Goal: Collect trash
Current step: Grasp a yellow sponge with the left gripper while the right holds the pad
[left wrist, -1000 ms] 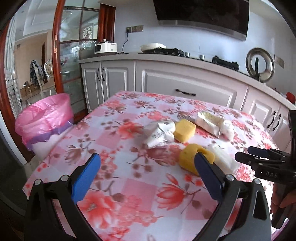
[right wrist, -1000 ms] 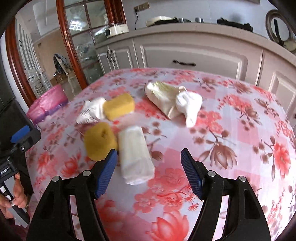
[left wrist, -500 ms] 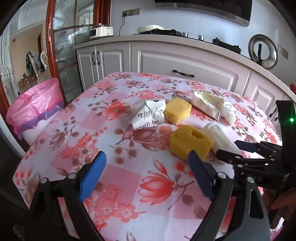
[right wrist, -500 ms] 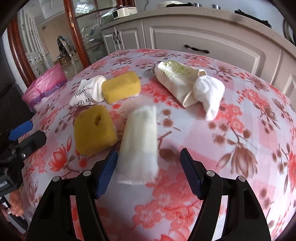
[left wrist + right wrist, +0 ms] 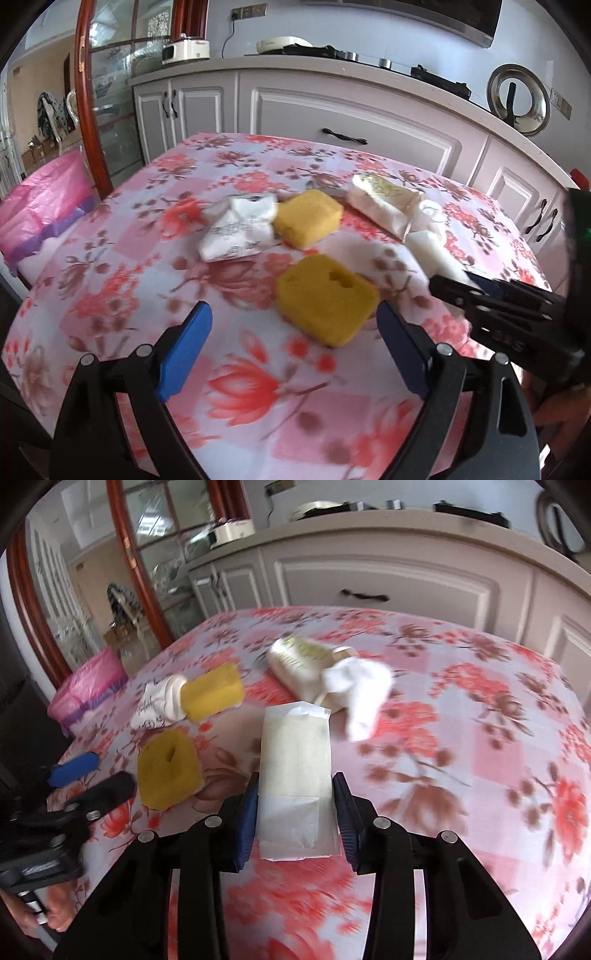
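Trash: six loose pieces on the bench point(image 5: 110, 280), grouped near its middle.

White pack point(image 5: 293, 771): flat, soft paper-wrapped pad, likely light and squashy; sealed ends crumple. Best taken across the narrow width at the near end, as now. It lies lengthwise between the fingers of the right tongs point(image 5: 295, 805), whose jaws are closing with both blue pads touching its sides; whether it is off the cloth cannot be told.

Holed sponge point(image 5: 325, 302): yellow, soft, springy, light; gives under pressure, so a grip across the flat sides should hold. It lies just ahead of the left tongs point(image 5: 291, 339), toward their right finger, not between the pads. Those tongs stand wide open and empty.

Plain sponge point(image 5: 308, 221): same kind, farther back, touching the printed wrapper point(image 5: 240, 230), a crumpled, limp, very light piece; pinch at a fold.

Long packet point(image 5: 384, 208) and white wad point(image 5: 360, 690): soft, side by side at the far right of the group, well apart from both tongs.

Pink-lined bin point(image 5: 40, 210): beyond the bench's left edge, judged the destination.
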Available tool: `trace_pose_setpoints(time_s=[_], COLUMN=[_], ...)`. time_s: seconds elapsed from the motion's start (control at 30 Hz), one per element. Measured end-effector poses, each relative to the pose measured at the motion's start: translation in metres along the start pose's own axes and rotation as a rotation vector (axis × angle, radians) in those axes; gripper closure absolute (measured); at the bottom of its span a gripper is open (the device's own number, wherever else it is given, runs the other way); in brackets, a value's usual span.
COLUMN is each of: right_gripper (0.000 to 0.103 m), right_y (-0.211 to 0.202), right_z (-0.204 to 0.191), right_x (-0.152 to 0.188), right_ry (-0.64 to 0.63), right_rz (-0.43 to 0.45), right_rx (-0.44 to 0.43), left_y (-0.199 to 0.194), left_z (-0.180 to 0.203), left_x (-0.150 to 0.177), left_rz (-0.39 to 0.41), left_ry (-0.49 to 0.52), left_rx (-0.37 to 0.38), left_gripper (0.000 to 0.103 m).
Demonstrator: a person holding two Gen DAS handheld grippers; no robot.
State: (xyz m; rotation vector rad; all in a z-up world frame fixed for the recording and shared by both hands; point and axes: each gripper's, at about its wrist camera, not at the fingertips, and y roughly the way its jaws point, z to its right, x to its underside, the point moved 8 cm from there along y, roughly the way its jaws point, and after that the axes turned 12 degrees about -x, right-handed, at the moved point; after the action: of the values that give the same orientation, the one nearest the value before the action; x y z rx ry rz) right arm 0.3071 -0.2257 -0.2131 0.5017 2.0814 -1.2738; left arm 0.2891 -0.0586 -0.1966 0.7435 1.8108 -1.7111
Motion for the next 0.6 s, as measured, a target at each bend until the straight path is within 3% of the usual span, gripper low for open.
trace_pose_setpoints(time_s=[0.3,0.47,0.6], right_gripper=[0.065,0.065,0.065], right_y=[-0.038,-0.038,-0.035], right_z=[0.021,0.013,0.001], right_x=[0.01,0.013,0.014], right_ry=[0.073,0.075,0.06], right_rz=[0.066,0.067,0.061], right_rx=[0.0,-0.02,-0.035], left_y=[0.034,0.044,0.037], left_z=[0.035,0.032,0.026], left_x=[-0.009,-0.008,-0.007], left_rz=[-0.051,-0.071,-0.055], left_ry=[-0.009,-0.001,0.003], left_rx=[-0.045,-0.074,-0.036], left_gripper=[0.019,0.038,0.047])
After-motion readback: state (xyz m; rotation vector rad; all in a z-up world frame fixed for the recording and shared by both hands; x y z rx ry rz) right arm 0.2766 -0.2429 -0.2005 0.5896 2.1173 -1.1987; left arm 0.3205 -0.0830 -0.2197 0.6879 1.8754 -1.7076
